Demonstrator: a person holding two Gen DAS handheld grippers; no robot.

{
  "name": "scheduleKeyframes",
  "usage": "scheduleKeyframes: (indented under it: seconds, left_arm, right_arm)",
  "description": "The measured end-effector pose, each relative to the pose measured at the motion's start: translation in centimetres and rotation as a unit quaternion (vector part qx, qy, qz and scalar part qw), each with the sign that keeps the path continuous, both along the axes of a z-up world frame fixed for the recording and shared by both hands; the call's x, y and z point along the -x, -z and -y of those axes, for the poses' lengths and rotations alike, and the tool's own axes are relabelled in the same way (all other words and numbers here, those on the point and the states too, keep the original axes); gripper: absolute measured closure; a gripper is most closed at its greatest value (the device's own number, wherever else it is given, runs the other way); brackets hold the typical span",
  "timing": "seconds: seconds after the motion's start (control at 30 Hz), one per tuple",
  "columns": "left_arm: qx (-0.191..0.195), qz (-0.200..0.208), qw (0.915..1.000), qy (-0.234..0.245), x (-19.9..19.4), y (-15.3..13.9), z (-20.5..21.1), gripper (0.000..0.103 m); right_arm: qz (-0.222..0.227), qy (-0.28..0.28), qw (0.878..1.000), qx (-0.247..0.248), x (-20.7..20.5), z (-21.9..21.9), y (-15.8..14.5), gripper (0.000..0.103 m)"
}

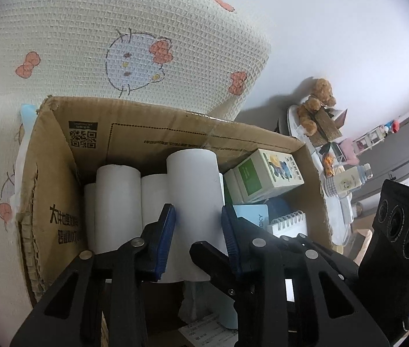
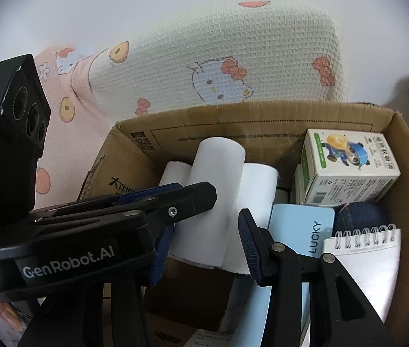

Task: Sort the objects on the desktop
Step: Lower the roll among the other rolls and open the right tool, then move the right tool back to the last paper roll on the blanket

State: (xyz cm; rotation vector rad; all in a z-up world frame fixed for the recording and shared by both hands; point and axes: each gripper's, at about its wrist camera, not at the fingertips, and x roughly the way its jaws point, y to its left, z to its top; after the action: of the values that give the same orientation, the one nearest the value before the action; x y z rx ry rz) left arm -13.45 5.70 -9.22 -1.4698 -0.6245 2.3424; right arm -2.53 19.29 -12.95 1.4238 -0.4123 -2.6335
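Note:
An open cardboard box holds several white paper rolls standing on end. My left gripper is shut on one white roll; its blue pads press the roll's two sides, and the roll stands higher than its neighbours. My right gripper hangs open over the box's near side, just right of the left one. The rolls lie beyond its pads and nothing is pressed between them.
The box's right half holds a green-and-white carton, a light blue "LUCKY" notebook, a spiral notepad and dark denim. A patterned pillow rises behind the box. A teddy bear and bottle sit to the right.

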Motion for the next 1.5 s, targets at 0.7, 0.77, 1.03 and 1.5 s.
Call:
scheduleKeyframes:
  seconds: [0.7,0.77,1.03,1.5]
  left_arm:
    - [0.081,-0.169,0.9819,-0.023,-5.5,-6.4,2.3,0.05]
    - [0.082,-0.182,0.9793,-0.035,-6.0,-6.9,3.2,0.05]
    - [0.046,-0.201,0.9692,-0.134,-8.1,-7.7,8.7,0.05]
    - [0.07,-0.179,0.9461,-0.261,-10.3,-4.6,17.3,0.05]
  right_arm:
    - [-0.024,0.009,0.996,-0.08,-0.9,3.0,-3.4,0.06]
    - [-0.031,0.006,0.996,-0.085,-1.2,3.5,-4.0,0.06]
    - [-0.061,-0.009,0.993,-0.101,-1.4,6.1,-5.7,0.044]
    - [-0.08,-0.03,0.991,-0.104,-0.6,10.8,-6.2,0.043]
